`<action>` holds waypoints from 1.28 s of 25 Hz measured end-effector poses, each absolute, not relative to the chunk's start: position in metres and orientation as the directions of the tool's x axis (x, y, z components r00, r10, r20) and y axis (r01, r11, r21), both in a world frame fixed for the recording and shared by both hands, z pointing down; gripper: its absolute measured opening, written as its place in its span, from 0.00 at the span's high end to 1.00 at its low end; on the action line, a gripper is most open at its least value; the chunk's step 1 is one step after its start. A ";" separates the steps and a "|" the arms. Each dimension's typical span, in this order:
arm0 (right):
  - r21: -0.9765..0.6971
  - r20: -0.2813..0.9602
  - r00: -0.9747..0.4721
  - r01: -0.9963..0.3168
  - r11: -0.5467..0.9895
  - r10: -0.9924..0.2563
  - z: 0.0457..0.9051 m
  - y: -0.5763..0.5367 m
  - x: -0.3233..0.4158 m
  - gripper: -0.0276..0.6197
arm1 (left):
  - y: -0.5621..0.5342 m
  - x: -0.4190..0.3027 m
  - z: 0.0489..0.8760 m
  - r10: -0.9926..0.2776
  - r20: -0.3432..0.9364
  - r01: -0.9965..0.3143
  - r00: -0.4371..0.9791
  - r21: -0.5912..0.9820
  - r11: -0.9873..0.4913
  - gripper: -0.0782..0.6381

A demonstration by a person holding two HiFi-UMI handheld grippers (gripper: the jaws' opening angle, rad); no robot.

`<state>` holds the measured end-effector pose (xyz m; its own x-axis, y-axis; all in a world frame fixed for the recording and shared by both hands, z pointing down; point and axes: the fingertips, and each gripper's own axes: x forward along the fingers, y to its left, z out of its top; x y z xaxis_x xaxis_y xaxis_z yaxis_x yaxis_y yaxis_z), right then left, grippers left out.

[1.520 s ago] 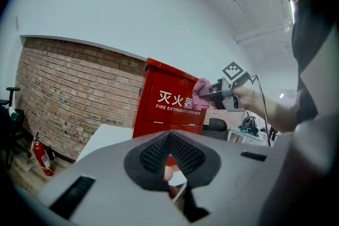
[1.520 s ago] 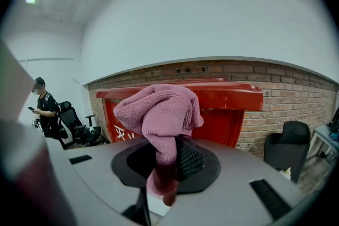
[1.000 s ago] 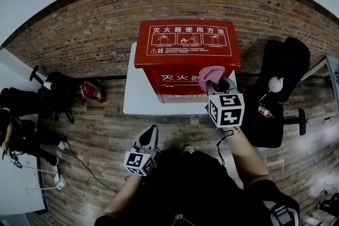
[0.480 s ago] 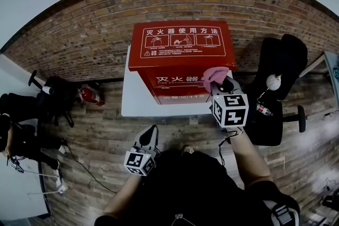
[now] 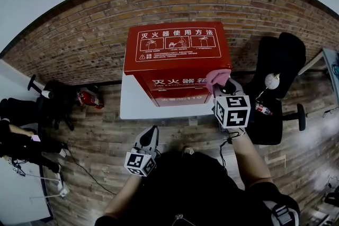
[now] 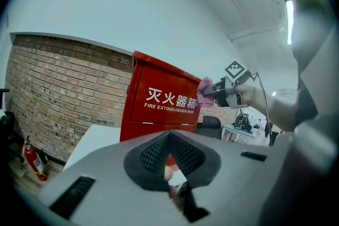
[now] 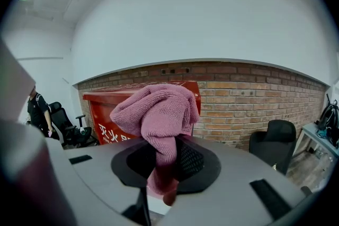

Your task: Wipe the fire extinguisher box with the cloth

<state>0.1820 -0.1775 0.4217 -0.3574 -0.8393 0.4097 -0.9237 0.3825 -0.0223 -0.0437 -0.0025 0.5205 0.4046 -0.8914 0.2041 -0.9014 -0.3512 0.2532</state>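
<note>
Your right gripper clamps the cloth against the box at its front right corner. The left gripper, lower left, hangs closed and empty. Next, probably drag the cloth left across the front.

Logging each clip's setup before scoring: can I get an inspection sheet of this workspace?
Surface: white table, holds the box.
Job's things: red fire extinguisher box upright on the table; pink cloth at its upper right front corner.
Clutter: small fire extinguisher on the floor, left.
Grippers: right gripper shut on the cloth; left gripper shut, empty, low near the person.
Cables: thin cable on the floor, left.
Surroundings: brick wall, plank floor, black chair at right.
</note>
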 end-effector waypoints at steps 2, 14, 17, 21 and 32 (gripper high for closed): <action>-0.021 0.414 -0.357 -0.923 0.383 -0.837 0.423 -0.177 0.182 0.82 | -0.003 -0.043 0.521 -0.890 0.205 -0.901 0.407 0.251 -0.355 0.86; -0.024 0.444 -0.359 -0.921 0.389 -0.821 0.447 -0.179 0.177 0.82 | -0.003 -0.042 0.522 -0.891 0.208 -0.902 0.403 0.258 -0.347 0.86; -0.031 0.442 -0.362 -0.920 0.390 -0.820 0.452 -0.180 0.177 0.82 | -0.002 -0.043 0.523 -0.892 0.214 -0.904 0.399 0.258 -0.342 0.86; -0.037 0.447 -0.363 -0.921 0.389 -0.818 0.461 -0.180 0.177 0.82 | -0.002 -0.043 0.522 -0.893 0.210 -0.905 0.397 0.253 -0.343 0.86; -0.050 0.452 -0.370 -0.919 0.391 -0.812 0.484 -0.182 0.177 0.82 | -0.001 -0.046 0.524 -0.895 0.212 -0.906 0.392 0.260 -0.336 0.86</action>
<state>0.1768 -0.1819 0.4842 -0.3697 -0.8121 0.4515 -0.9192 0.3906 -0.0500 -0.0456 -0.0009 0.5236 0.3925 -0.8949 0.2124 -0.9055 -0.3355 0.2596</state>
